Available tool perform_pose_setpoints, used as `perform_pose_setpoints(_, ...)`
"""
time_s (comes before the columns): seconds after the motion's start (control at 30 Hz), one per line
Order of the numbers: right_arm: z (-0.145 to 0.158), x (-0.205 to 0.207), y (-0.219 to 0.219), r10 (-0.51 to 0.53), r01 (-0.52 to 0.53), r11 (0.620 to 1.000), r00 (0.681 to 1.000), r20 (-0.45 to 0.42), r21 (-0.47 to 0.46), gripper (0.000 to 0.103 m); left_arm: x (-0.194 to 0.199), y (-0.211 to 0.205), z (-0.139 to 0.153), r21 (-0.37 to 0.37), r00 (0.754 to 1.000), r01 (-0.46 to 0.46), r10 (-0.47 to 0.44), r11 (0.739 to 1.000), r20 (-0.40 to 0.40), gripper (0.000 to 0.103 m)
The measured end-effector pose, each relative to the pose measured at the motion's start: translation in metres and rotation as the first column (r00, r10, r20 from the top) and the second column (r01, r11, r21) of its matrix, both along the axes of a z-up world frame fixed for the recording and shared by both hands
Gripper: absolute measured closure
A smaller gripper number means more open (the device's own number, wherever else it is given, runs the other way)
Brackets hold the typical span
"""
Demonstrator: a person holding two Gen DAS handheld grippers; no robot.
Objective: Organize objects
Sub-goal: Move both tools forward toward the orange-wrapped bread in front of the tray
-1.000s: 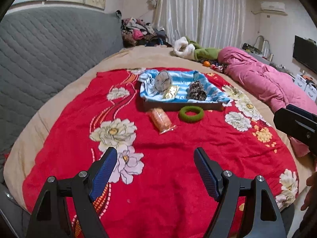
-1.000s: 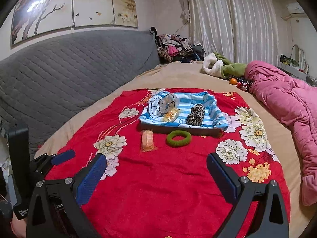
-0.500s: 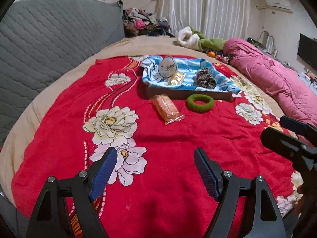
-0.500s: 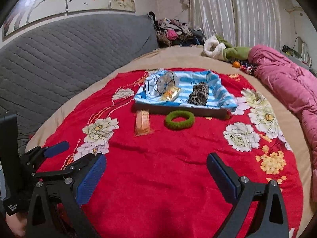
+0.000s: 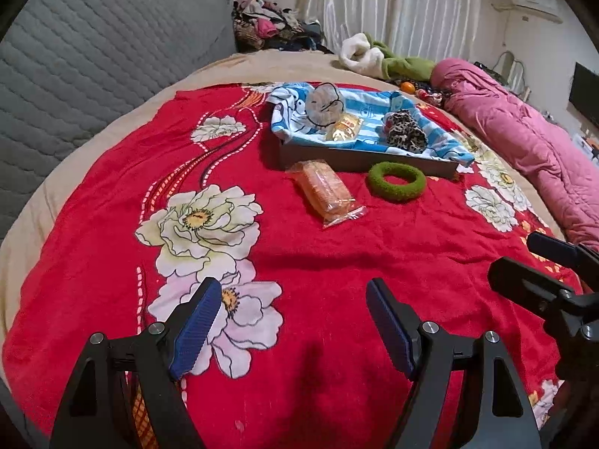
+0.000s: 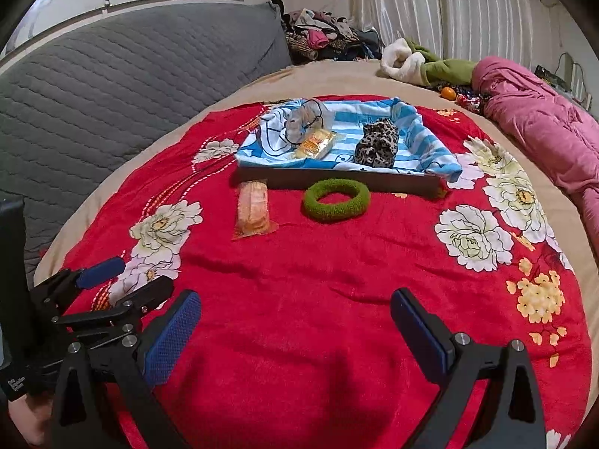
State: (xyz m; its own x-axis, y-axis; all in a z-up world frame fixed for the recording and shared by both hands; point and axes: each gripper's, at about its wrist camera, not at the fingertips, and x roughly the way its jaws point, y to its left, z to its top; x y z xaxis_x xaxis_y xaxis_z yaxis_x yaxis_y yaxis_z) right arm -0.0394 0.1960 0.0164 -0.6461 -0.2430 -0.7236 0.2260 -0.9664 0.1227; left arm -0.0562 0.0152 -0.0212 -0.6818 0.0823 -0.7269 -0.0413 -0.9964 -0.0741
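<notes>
Both grippers hover empty, fingers spread: left gripper, right gripper. Orange packet and green ring lie mid-frame, well beyond the fingers, touching the tray's front wall.

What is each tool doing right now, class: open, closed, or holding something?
Left tool: open, holding nothing, above the red blanket.
Right tool: open, holding nothing.

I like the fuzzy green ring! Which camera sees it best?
The right wrist view: the green ring lies near the middle, facing the camera, its hole plainly open. The left wrist view shows it whole too, but smaller and off to the right.
</notes>
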Motion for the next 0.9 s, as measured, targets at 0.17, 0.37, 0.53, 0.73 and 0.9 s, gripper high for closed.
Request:
perform_pose_setpoints(0.17,-0.002,-0.013,0.002,-0.013,0.013,1.0,1.0,0.006,0.003,0.001,-0.013,-0.001,-0.002,0.012,1.0,-0.006,0.006,1.0,0.007,0.022)
perform_pose_setpoints(0.37,0.0,-0.028,0.005,-0.036,0.035,0.999,0.999,0.004,0.005,0.001,-0.027,0.002,0.0,0.011,1.0,-0.002,0.002,1.0,0.005,0.022)
perform_pose_setpoints(0.53,-0.002,-0.038,0.01,-0.051,0.051,0.999,0.999,0.016,0.0,0.001,-0.034,0.005,0.002,0.008,1.0,0.004,-0.004,1.0,-0.002,0.022)
perform_pose_setpoints(0.73,-0.003,-0.047,0.011,-0.049,0.049,0.999,0.999,0.016,0.003,0.001,-0.042,0.009,0.004,0.004,1.0,0.011,-0.011,1.0,-0.008,0.022)
perform_pose_setpoints(0.9,-0.005,-0.054,0.013,-0.055,0.055,0.998,0.998,0.016,0.017,0.001,-0.048,0.01,0.002,0.015,1.0,0.009,-0.009,1.0,-0.004,0.022)
